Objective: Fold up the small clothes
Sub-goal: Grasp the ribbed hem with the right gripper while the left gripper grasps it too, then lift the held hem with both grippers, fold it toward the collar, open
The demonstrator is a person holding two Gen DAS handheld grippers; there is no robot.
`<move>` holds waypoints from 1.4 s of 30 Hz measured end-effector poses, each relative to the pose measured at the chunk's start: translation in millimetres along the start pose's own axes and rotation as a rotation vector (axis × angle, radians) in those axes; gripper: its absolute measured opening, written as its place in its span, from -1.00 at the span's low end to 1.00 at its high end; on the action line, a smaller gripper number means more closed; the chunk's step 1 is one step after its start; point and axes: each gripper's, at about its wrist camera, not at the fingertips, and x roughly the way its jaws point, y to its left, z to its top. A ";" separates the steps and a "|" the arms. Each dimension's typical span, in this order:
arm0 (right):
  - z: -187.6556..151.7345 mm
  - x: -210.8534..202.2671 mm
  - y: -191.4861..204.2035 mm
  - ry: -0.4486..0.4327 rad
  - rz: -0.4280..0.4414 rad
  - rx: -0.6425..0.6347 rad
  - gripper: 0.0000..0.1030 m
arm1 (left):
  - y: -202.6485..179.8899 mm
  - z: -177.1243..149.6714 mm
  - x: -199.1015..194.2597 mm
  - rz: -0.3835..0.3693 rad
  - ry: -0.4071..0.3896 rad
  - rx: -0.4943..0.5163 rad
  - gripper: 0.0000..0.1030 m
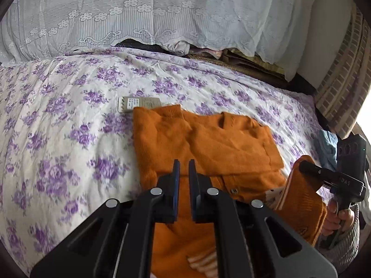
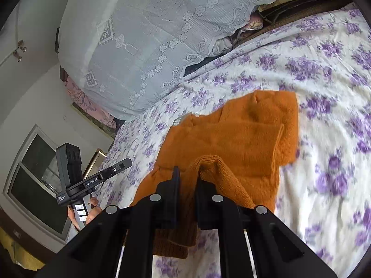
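Observation:
An orange knit garment (image 1: 220, 139) lies partly folded on the purple-flowered bed sheet (image 1: 69, 115); its sleeves are laid across the body. My left gripper (image 1: 184, 165) hovers over the near part, shut, with orange fabric filling the thin gap between its fingers. The striped hem rises toward the camera beneath it. My right gripper (image 2: 187, 173) is shut on a raised fold of the same garment (image 2: 231, 134). In the left wrist view the right gripper (image 1: 306, 164) shows at the right edge, a hand on its handle. The left gripper (image 2: 126, 162) appears at the left of the right wrist view.
A paper tag card (image 1: 139, 103) lies just beyond the garment's far corner. A lace-covered pile (image 1: 139, 11) fills the back of the bed. A blue cloth (image 1: 328, 146) sits at the right edge. A window (image 2: 34, 173) stands beyond the bed.

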 end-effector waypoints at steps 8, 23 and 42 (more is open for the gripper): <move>11.7 7.7 -10.5 -0.016 -0.002 0.024 -0.77 | 16.4 -22.5 2.2 -0.063 0.147 -0.031 -0.70; 8.5 2.9 -13.6 -0.027 0.036 0.038 -0.76 | -38.9 -122.8 -7.0 -0.219 0.297 -0.033 -0.93; 64.1 9.0 -30.9 -0.120 -0.003 0.076 -0.76 | -8.0 39.2 20.9 -0.083 0.032 -0.050 -0.93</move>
